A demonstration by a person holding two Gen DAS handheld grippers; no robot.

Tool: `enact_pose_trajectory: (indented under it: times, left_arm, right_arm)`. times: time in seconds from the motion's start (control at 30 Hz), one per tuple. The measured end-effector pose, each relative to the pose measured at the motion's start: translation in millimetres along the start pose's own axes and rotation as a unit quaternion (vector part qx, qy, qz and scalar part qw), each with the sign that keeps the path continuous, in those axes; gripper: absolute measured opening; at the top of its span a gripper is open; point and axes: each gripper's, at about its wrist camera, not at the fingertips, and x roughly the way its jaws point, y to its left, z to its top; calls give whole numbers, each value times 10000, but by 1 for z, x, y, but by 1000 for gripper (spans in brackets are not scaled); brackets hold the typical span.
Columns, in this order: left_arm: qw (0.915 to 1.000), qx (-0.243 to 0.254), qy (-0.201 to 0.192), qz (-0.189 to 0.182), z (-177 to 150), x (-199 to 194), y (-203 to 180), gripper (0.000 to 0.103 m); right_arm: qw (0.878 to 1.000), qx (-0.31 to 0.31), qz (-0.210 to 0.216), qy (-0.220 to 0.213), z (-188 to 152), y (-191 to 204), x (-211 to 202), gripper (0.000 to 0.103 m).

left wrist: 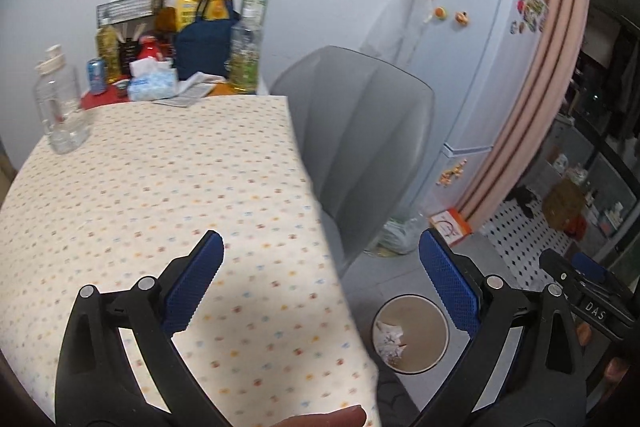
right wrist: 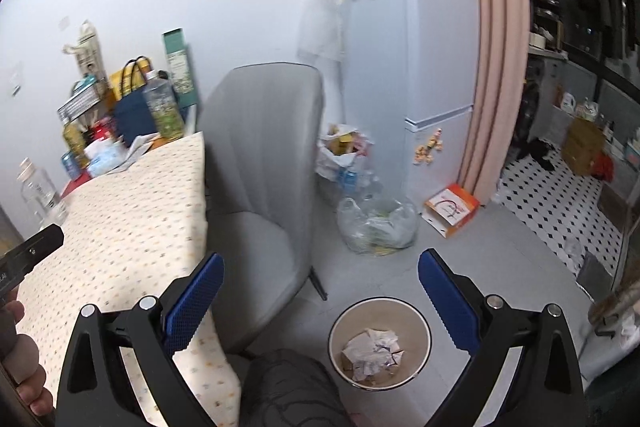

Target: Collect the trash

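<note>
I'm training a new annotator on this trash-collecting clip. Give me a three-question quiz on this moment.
1. True or false: the left gripper holds crumpled paper.
2. Where is the crumpled paper? A) on the table B) in the bin C) on the chair
3. Fill in: the grey chair stands between the table and the ____.

Key
1. False; both the left and the right gripper are open and empty.
2. B; it lies in the bin on the floor.
3. Fridge.
</note>
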Motion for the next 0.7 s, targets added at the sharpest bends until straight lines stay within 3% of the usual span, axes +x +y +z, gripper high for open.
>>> enact_pose_trajectory:
  times: [0.37,0.7]
  left_arm:
    - [9990,-127,-217,368,-12,-66,39,97]
    - [9974,-160,-355,599,-30,-100,61,97]
  right_arm:
    - [9977,-447,501,-12,-12,49,-32,95]
    - [9923,-871,879,-46,-30,86,-49,95]
